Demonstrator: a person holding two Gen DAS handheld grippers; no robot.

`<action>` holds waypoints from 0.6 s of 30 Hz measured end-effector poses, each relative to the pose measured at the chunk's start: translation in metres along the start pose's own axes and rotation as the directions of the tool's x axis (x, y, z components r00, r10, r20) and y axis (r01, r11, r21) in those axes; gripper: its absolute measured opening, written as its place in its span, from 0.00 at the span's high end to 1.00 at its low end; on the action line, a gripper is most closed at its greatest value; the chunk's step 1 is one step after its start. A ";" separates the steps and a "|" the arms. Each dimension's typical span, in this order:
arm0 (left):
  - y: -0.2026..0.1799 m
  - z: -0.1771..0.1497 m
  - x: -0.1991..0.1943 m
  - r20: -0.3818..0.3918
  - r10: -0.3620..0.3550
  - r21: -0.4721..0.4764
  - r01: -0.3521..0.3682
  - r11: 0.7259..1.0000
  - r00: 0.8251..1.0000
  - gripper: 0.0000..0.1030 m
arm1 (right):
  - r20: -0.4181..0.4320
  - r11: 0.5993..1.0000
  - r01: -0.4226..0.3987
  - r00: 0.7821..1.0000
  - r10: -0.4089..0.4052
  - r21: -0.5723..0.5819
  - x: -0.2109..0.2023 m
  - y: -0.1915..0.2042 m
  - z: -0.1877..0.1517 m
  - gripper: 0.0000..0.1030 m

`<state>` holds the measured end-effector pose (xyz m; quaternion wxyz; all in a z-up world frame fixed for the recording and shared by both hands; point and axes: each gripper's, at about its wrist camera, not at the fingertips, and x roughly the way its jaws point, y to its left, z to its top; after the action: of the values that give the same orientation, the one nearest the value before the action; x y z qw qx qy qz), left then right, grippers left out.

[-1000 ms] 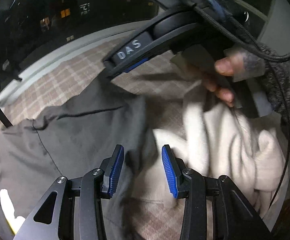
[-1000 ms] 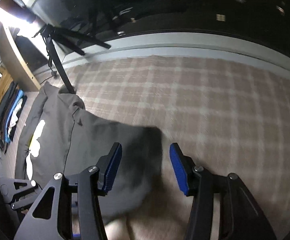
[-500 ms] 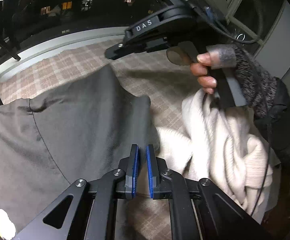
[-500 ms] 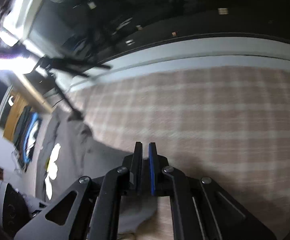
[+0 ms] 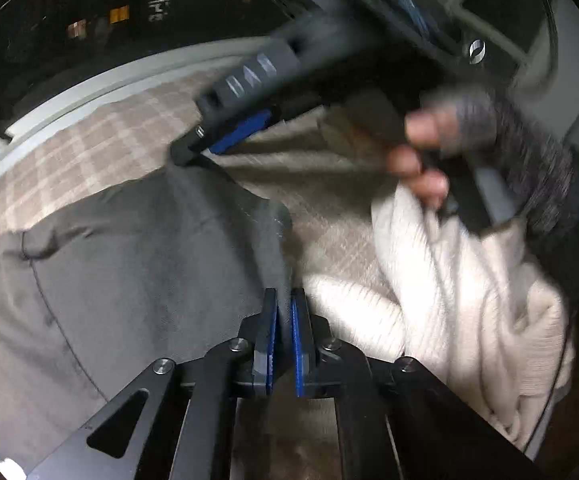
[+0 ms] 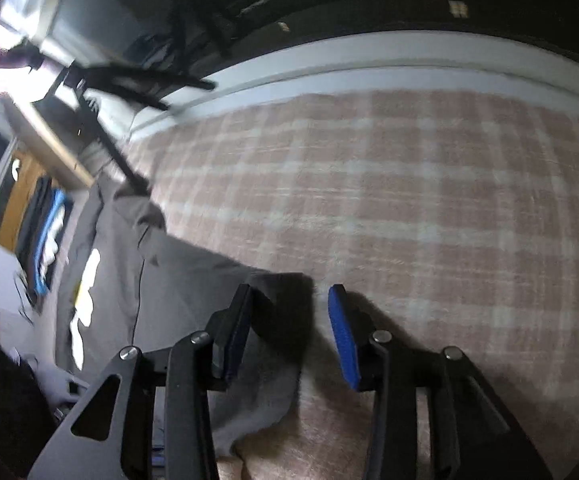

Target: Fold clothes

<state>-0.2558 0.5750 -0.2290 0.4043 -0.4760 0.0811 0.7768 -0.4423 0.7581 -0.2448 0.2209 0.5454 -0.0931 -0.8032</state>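
Since half a second ago the right gripper (image 6: 289,332) has gone from clenched to parted; its jaws have just been opening, and the corner of the grey garment (image 6: 193,280) lies between the blue pads without being pressed. The left gripper (image 5: 284,336), open a second ago, is now clenched on a raised fold of the same grey garment (image 5: 129,280), the cloth pinched between its pads.

Largest first: the plaid bedcover (image 6: 409,200), pink-beige with pale stripes, spans most of the right wrist view and bears all the clothing. The grey garment lies spread across its left part, with a pale printed patch (image 6: 87,280) on its front; one edge rises as a ridge into the left jaws. A cream knitted sweater (image 5: 449,300) is bunched just beside the grey garment, to the right in the left wrist view. Above it, a hand (image 5: 425,156) in a grey knit sleeve (image 5: 529,152) grips the handle of the right gripper, which shows blurred over the far edge of the grey cloth.
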 end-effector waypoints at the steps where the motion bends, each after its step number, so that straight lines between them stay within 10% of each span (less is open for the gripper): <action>1: 0.004 -0.001 -0.008 0.023 -0.005 -0.018 0.005 1.000 1.000 0.95 | -0.018 1.000 -0.004 1.000 0.004 -0.023 0.003 0.006 -0.001 0.76; 2: 0.008 -0.002 -0.015 0.045 -0.006 -0.040 0.008 0.999 0.999 0.95 | -0.031 0.999 0.001 1.000 -0.002 -0.034 0.005 0.010 -0.002 0.96; 11: 0.040 -0.032 -0.077 0.171 0.007 -0.269 0.039 0.962 0.985 0.95 | 0.145 0.991 -0.134 0.980 0.136 -0.025 -0.029 0.082 0.010 0.96; 14: 0.057 -0.065 -0.106 0.176 0.146 -0.360 -0.074 0.930 0.974 0.89 | 0.171 0.971 -0.196 0.961 0.218 -0.136 -0.028 0.136 0.017 0.94; 18: 0.089 -0.112 -0.136 0.124 0.273 -0.521 -0.171 0.836 0.954 0.62 | 0.217 0.959 -0.131 0.958 0.188 -0.253 -0.033 0.189 0.015 0.45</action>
<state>-0.2135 0.3842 -0.2027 0.1784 -0.4746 -0.1099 0.8549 -0.3982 0.6041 -0.1374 0.3358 0.4052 -0.0670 -0.8477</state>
